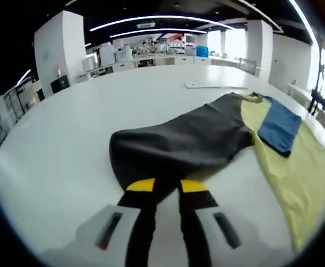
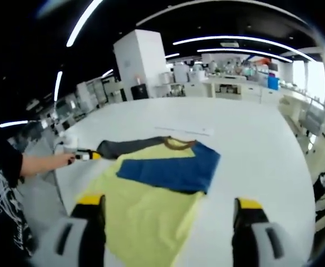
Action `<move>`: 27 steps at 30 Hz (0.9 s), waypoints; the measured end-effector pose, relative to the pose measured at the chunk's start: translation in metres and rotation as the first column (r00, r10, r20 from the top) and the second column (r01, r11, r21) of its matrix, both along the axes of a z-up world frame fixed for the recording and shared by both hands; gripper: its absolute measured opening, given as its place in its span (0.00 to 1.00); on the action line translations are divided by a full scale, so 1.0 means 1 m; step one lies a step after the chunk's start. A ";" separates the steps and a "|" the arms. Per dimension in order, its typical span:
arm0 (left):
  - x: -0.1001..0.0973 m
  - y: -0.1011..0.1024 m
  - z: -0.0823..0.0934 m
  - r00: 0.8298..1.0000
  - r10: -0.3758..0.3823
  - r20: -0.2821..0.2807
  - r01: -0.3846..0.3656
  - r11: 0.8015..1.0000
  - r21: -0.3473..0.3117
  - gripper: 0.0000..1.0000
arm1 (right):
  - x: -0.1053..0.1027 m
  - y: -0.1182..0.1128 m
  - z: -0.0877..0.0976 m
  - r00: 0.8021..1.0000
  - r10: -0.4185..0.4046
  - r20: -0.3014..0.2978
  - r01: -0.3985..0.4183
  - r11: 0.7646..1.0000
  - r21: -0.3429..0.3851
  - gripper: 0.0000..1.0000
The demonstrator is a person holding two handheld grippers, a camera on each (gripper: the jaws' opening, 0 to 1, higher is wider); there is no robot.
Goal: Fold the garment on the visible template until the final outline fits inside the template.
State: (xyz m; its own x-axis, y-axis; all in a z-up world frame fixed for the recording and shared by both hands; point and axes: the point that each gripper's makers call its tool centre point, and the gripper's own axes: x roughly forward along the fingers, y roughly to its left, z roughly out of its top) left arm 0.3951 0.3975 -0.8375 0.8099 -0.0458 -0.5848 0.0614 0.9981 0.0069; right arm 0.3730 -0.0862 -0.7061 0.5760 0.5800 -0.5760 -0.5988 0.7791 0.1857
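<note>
A yellow shirt [image 2: 146,211] lies flat on the white table [image 2: 257,156], brown collar [image 2: 177,144] at the far end. Its blue sleeve [image 2: 171,167] is folded across the yellow body. The grey sleeve [image 1: 179,142] stretches out sideways, and my left gripper [image 1: 166,186] is shut on its near edge, which dips between the yellow-tipped jaws. The right gripper view shows that left gripper [image 2: 86,156] at the grey sleeve's [image 2: 126,147] tip. My right gripper [image 2: 168,214] stands wide open over the yellow hem, with nothing between its jaws.
A thin flat white sheet [image 2: 185,130] lies on the table beyond the collar, also in the left gripper view as a white sheet [image 1: 207,85]. A person's arm [image 2: 40,162] and black printed top [image 2: 4,183] are at the left. Desks and pillars stand beyond the table.
</note>
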 end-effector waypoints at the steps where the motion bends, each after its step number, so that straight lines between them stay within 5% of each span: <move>1: -0.001 0.002 0.000 1.000 0.001 0.004 -0.001 1.000 -0.011 0.08 | 0.000 -0.001 0.000 1.000 -0.004 -0.001 0.004 1.000 0.000 0.94; 3: -0.003 0.004 0.000 1.000 0.005 -0.003 -0.005 1.000 0.007 0.00 | 0.000 -0.002 -0.001 1.000 -0.011 -0.001 0.011 1.000 -0.002 0.93; 17: -0.023 0.026 0.009 1.000 0.030 0.002 -0.030 1.000 0.003 0.00 | 0.000 0.004 0.002 1.000 -0.009 -0.001 0.009 1.000 0.018 0.91; 27: -0.049 0.066 0.011 0.996 0.090 -0.015 -0.089 0.995 0.053 0.00 | -0.002 0.009 0.002 1.000 -0.002 -0.005 0.002 1.000 0.020 0.89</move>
